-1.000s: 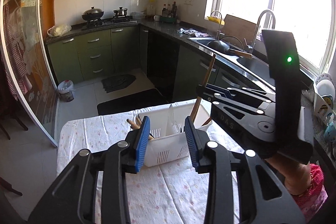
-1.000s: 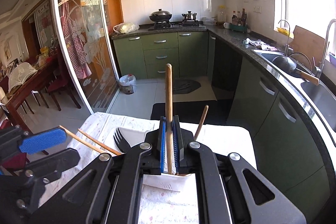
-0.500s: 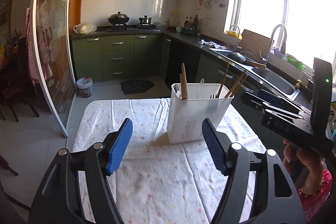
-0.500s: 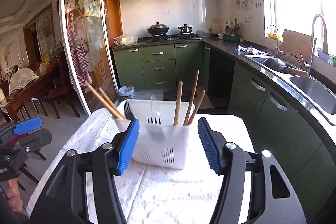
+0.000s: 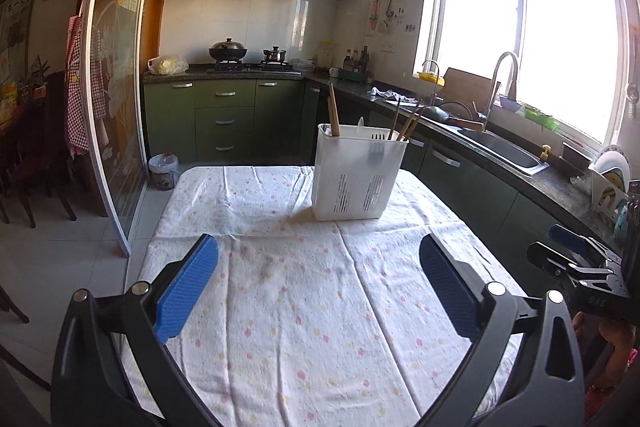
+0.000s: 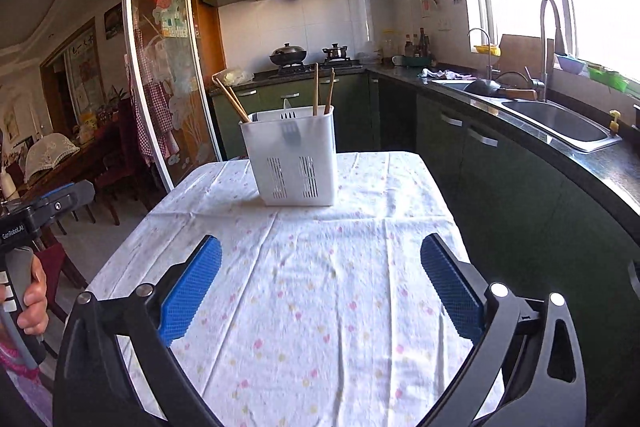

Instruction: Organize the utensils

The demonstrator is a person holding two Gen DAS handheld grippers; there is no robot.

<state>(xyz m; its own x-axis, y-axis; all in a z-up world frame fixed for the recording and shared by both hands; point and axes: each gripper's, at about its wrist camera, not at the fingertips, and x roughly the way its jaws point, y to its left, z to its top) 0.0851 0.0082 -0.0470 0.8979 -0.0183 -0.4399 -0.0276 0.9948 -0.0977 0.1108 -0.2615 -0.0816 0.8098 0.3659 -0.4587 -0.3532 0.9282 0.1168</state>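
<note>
My left gripper point(image 5: 318, 291) hangs over the near half of the table, its jaws opening wide with nothing between them but the flowered tablecloth point(image 5: 312, 315); my right gripper point(image 6: 320, 289) does likewise, jaws opening, blue pads far apart and gripping nothing. The white utensil holder point(image 5: 355, 177) stands upright on the far part of the cloth, well apart from both sets of fingers; in the right wrist view it sits left of centre. Inside it wooden chopsticks point(image 5: 334, 111) lean at its left end; another bunch of wooden sticks point(image 5: 408, 123) tilts at the right end; a dark fork point(image 6: 289, 135) shows dimly through the translucent wall, tines poking above the rim, and which compartment it stands in I cannot tell. From the left wrist view my right gripper's body pokes in at the right edge; from the right wrist view a hand point(image 6: 32, 303) clasps the handle of my left one. Behind the table run the green cabinets point(image 5: 224, 115) and the sink point(image 6: 560, 125) under the bright window.
</note>
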